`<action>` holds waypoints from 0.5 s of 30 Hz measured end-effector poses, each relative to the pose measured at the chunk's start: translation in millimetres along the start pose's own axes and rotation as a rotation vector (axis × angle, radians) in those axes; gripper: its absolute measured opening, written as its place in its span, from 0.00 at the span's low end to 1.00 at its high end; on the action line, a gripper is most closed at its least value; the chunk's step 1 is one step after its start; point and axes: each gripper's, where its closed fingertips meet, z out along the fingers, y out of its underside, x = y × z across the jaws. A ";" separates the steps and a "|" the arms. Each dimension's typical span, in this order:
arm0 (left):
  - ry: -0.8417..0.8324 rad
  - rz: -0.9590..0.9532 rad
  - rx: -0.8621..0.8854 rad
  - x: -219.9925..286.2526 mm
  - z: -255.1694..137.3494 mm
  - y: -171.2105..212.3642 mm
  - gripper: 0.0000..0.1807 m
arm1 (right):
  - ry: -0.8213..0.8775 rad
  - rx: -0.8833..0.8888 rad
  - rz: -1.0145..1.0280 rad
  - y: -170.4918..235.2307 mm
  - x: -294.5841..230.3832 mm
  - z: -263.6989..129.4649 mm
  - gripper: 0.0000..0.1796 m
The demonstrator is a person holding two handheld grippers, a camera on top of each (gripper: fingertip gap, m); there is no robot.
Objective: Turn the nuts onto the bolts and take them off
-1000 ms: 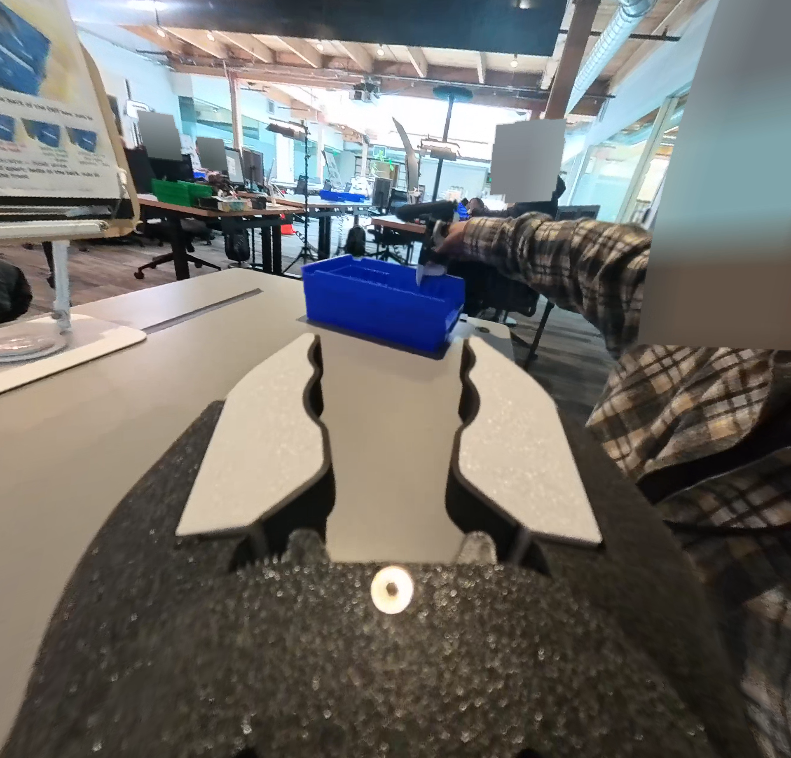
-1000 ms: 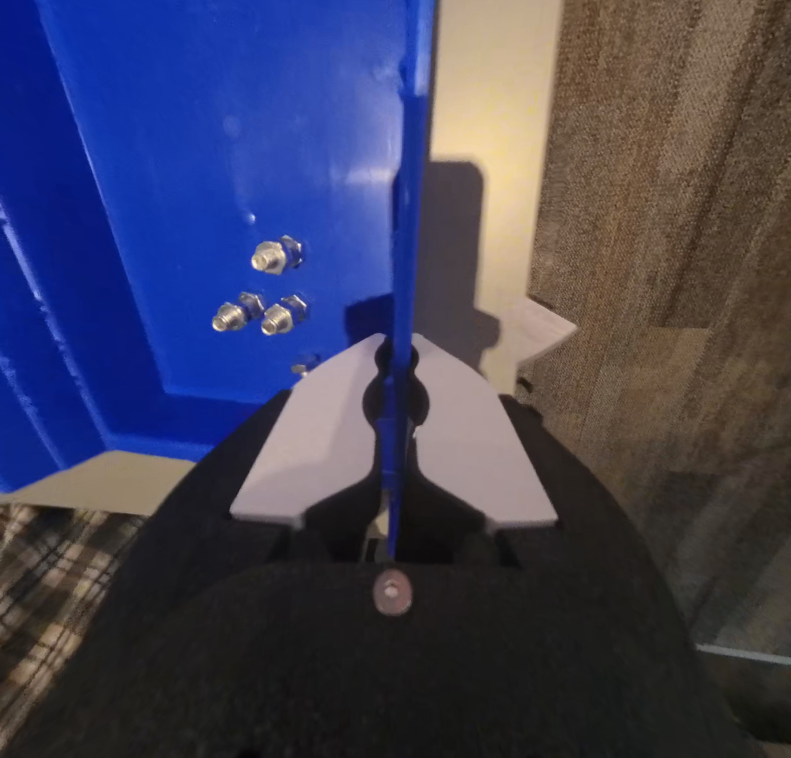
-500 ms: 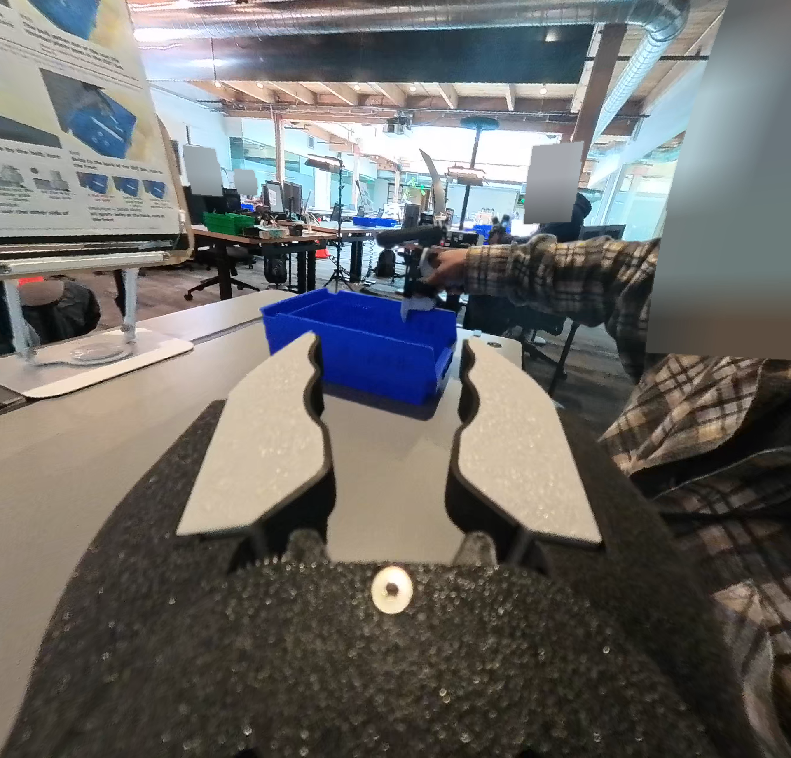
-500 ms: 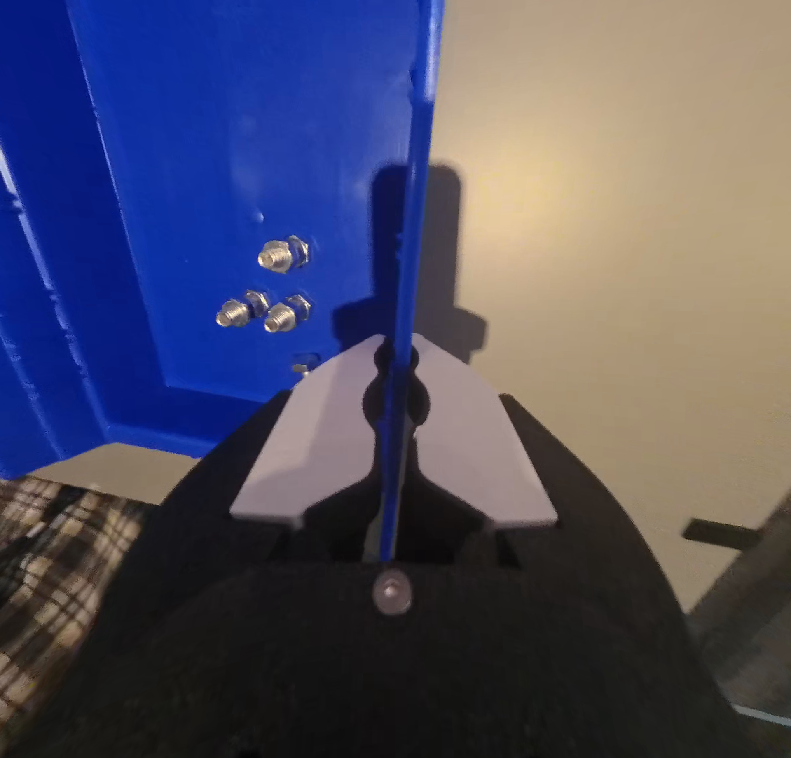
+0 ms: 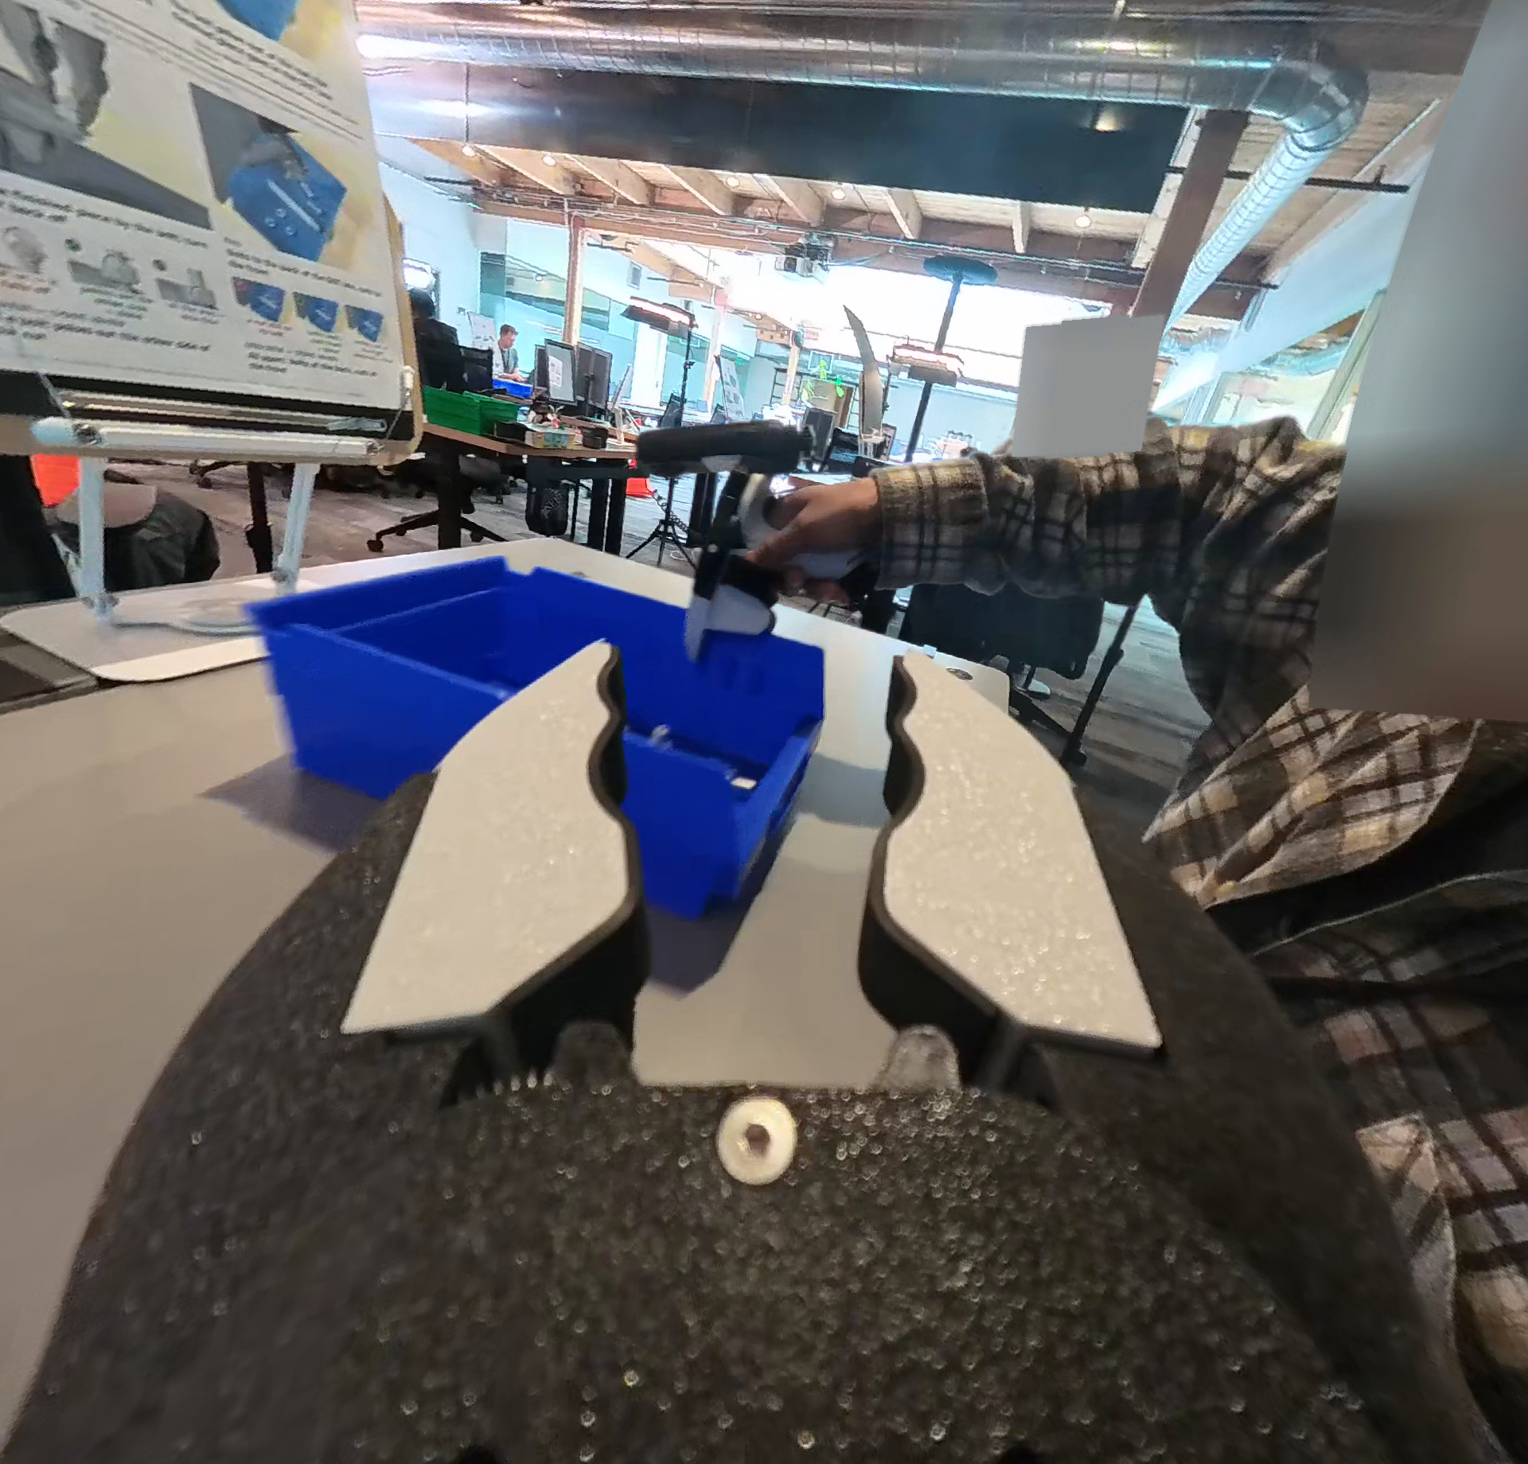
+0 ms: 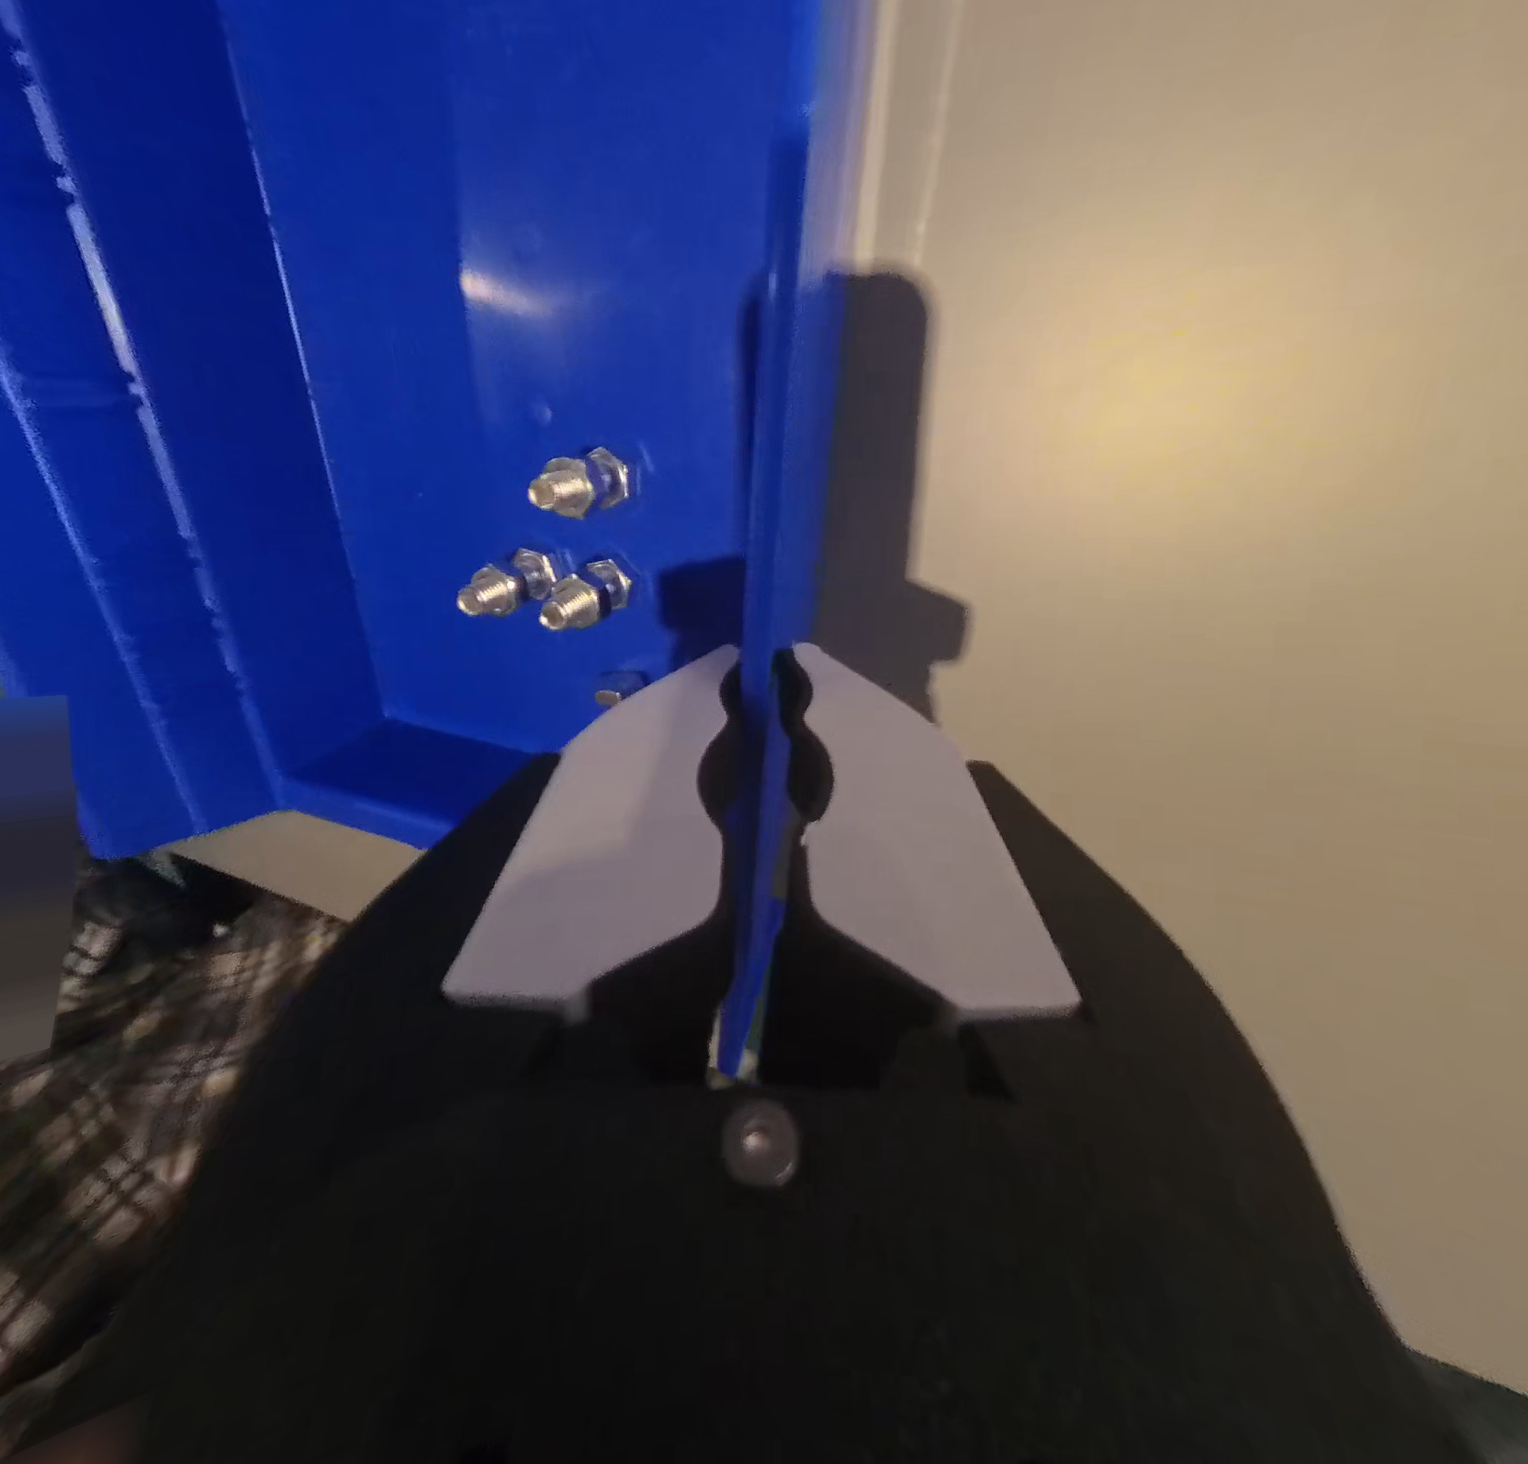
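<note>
A blue plastic bin (image 5: 397, 680) stands on the grey table (image 5: 124, 846). My right gripper (image 6: 765, 668) is shut on the bin's thin right wall (image 6: 773, 515), looking down into it. It also shows from afar in the left wrist view (image 5: 719, 614), held by a hand in a plaid sleeve. Three bolts with nuts on them (image 6: 550, 565) lie on the bin floor just left of the gripped wall. A further small metal piece (image 6: 618, 684) shows at the finger edge. My left gripper (image 5: 748, 672) is open and empty, low over the table, pointing at the bin.
A stand with a printed instruction sheet (image 5: 182, 184) is at the table's far left on a white base (image 5: 149, 647). The person's plaid-sleeved arm (image 5: 1116, 515) reaches across at the right. The table's far edge (image 5: 951, 639) lies behind the bin. The left gripper's tips are roughly 35 centimetres from the right gripper's.
The bin, held by my right gripper, has slid across the table toward my left gripper and sits much closer. The floor has left the right wrist view.
</note>
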 end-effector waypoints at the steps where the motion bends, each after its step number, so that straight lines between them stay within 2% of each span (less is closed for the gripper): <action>1: -0.002 -0.004 0.001 -0.4 -2.1 0.2 0.33 | -0.011 -0.005 -0.006 -1.3 -11.9 3.9 0.04; 9: -0.017 -0.015 -0.006 2.5 -14.5 1.0 0.33 | -0.047 -0.055 -0.097 -5.5 -95.1 30.3 0.04; 15: -0.030 -0.012 -0.003 5.3 -19.7 -0.5 0.33 | -0.046 -0.078 -0.173 -12.5 -135.5 43.7 0.05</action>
